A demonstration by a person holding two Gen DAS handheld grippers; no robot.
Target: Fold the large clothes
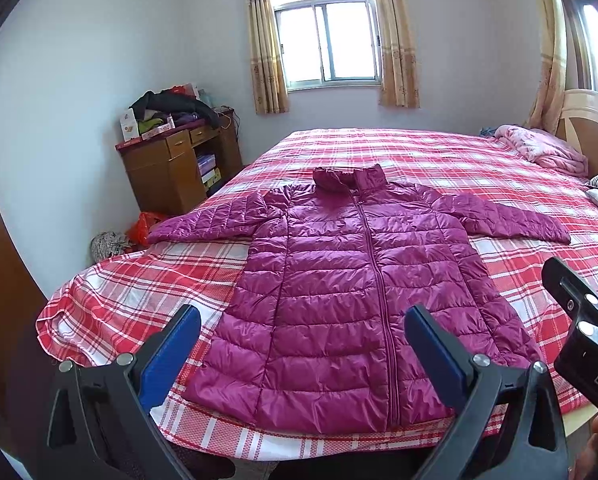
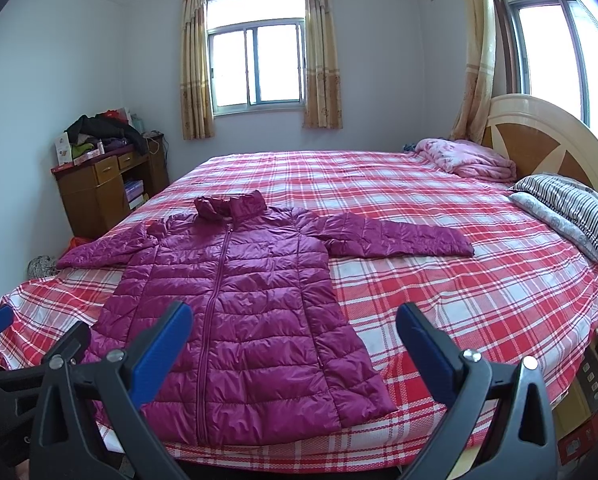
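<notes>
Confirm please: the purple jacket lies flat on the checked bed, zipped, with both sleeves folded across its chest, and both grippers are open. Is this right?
Not quite. The sleeves are not folded; both spread out sideways, as the right wrist view shows. The jacket does lie flat and zipped on the bed, with the left gripper and right gripper open.

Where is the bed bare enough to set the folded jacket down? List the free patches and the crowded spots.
Free: the plaid sheet between the puffer jacket and the striped pillow, and the stretch from its collar toward the window-side edge. Tighter: under the left sleeve, by the corner. Crowded: the headboard end, with the pillows and pink blanket.
</notes>
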